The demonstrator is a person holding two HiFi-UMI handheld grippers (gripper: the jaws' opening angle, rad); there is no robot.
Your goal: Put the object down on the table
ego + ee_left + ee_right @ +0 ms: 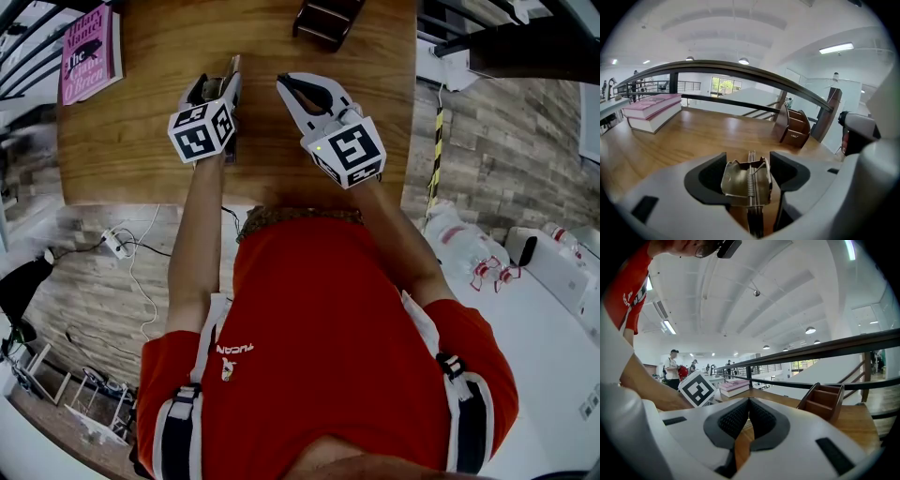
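Note:
A metal spring clip (740, 183) with a coil along its middle sits between the two dark pads of my left gripper (747, 161). The jaws stand wide and I see no pad pressing on it. In the head view the left gripper (220, 84) hangs low over the wooden table (131, 131), with the clip (232, 80) showing as a thin upright strip at its tips. My right gripper (286, 86) hovers beside it, to the right. Its ribbed pads meet at the tip in the right gripper view (749, 401), shut with nothing between them.
A pink book (89, 52) lies at the table's far left corner. A brown wooden desk organizer (328, 19) stands at the far edge, right of centre. A dark railing runs behind the table. Cables and a power strip (117, 244) lie on the floor below the near edge.

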